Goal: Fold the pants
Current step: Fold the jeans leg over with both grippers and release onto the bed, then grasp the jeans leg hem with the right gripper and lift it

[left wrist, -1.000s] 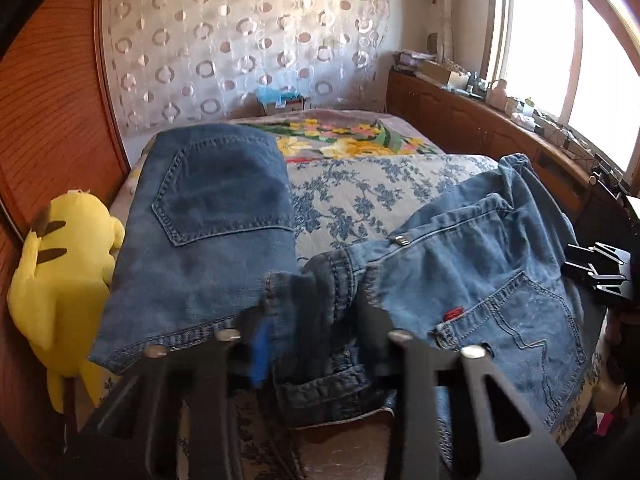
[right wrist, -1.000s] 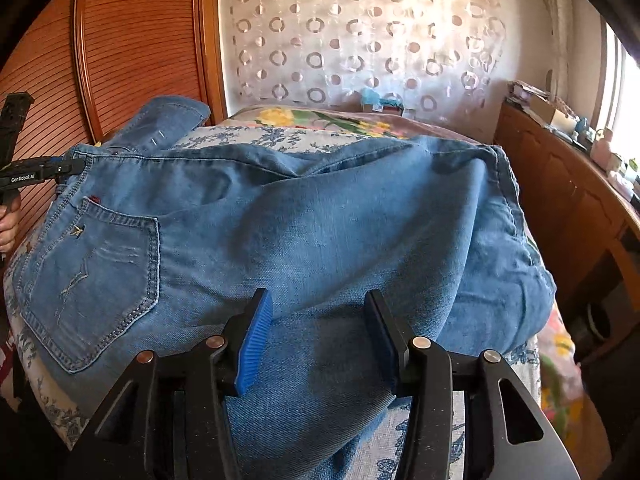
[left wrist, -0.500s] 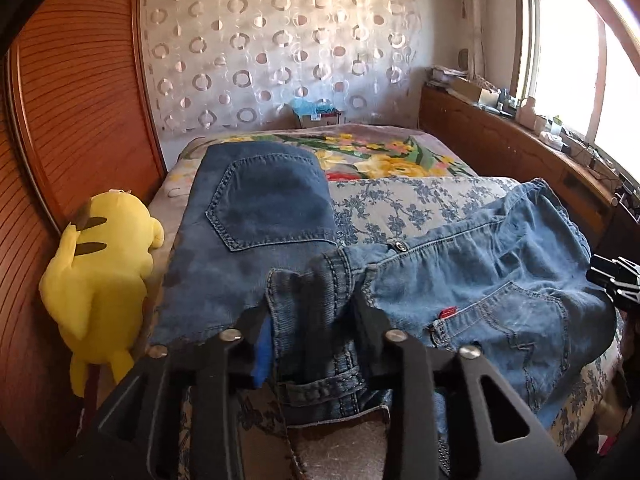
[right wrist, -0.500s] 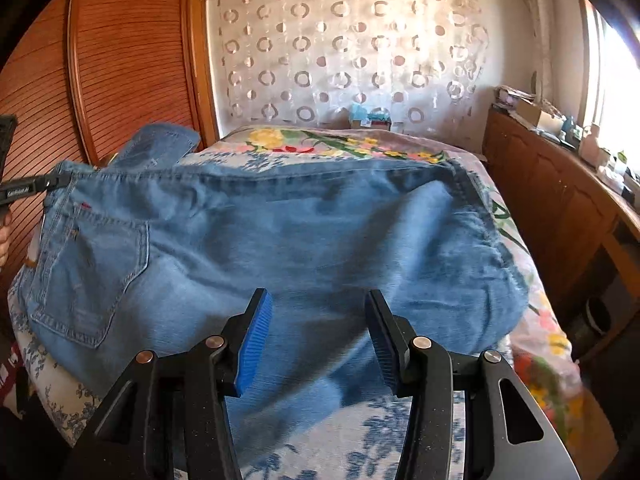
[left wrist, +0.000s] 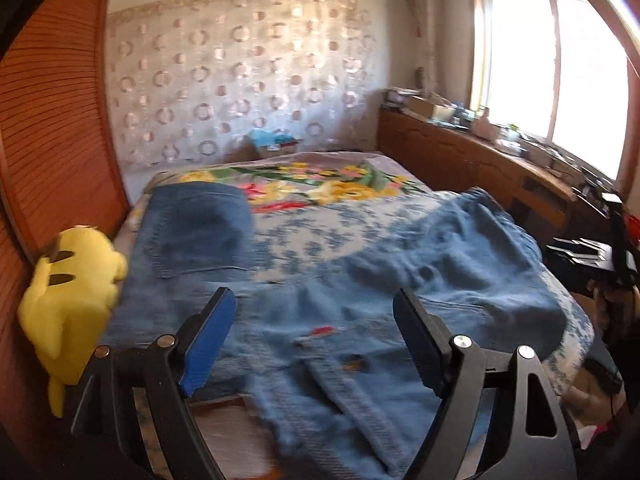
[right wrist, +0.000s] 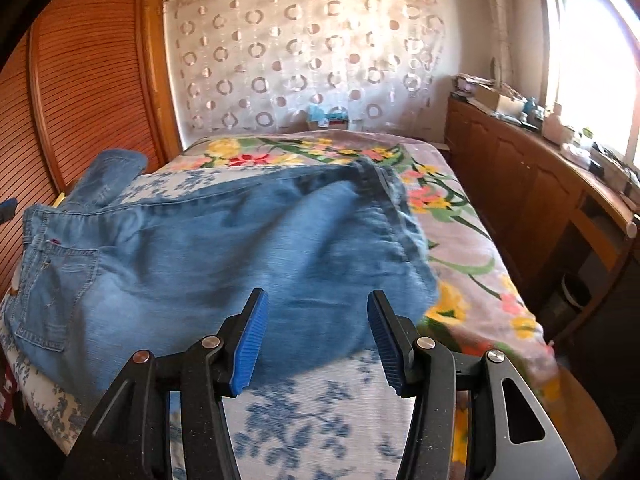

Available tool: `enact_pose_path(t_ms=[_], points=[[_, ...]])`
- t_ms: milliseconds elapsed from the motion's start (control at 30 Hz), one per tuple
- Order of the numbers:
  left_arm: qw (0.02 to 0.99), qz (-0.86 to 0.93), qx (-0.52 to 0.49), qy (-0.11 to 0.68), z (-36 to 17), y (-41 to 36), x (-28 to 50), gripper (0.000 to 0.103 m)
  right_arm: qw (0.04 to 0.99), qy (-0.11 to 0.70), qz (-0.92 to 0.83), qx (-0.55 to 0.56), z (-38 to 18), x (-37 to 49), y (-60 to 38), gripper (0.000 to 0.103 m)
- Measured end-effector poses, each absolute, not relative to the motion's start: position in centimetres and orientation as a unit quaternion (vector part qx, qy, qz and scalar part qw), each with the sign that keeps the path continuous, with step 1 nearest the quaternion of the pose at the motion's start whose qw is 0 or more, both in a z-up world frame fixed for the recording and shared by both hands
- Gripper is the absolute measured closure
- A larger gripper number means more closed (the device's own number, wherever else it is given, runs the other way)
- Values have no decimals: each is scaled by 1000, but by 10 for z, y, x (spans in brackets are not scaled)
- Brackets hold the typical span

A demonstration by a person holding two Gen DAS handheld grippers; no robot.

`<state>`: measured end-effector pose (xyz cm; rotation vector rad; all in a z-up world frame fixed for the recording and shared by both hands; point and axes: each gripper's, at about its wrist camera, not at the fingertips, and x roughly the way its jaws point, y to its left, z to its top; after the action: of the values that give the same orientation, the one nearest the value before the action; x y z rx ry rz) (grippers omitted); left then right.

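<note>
Light blue jeans [left wrist: 360,304] lie spread across the near part of the bed, back pocket up, their waistband toward the left in the right wrist view [right wrist: 224,252]. My left gripper [left wrist: 316,320] hovers above the waist end; its jaws are opening wide and hold nothing. My right gripper [right wrist: 316,314] hangs over the folded leg edge, its jaws opening a little, with nothing between the pads. A second, darker pair of jeans [left wrist: 192,232] lies folded at the left of the bed.
A yellow plush toy [left wrist: 68,300] sits at the bed's left edge against the wooden slatted wall [left wrist: 48,140]. A wooden cabinet [right wrist: 532,184] with clutter runs along the right under the window. The flowered bedspread [right wrist: 452,256] shows beyond the jeans.
My left gripper let go of the bunched waistband, opened wide and pulled back and up. The jeans dropped flat onto the bed. My right gripper drew back a little from the leg.
</note>
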<state>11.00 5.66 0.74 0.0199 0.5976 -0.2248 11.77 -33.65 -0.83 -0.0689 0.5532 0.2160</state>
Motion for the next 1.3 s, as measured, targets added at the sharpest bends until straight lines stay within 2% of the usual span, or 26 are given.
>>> enact_pose_path(t_ms=[400, 867, 967, 1067, 1167, 1300], points=[[930, -176, 25, 321, -18, -15, 106, 21, 948, 309, 73, 2, -9, 154, -344, 50], [923, -178, 30, 339, -31, -24, 101, 21, 926, 364, 81, 52, -3, 189, -361, 50], [922, -178, 31, 344, -35, -25, 102, 21, 923, 367, 96, 65, 0, 189, -365, 61], [920, -177, 33, 347, -36, -26, 103, 21, 919, 367, 124, 77, 2, 190, -366, 87], [920, -177, 36, 347, -36, -27, 102, 21, 923, 360, 121, 55, 5, 184, -369, 93], [920, -176, 36, 347, -36, -27, 101, 21, 941, 320, 91, 59, 25, 170, -383, 96]])
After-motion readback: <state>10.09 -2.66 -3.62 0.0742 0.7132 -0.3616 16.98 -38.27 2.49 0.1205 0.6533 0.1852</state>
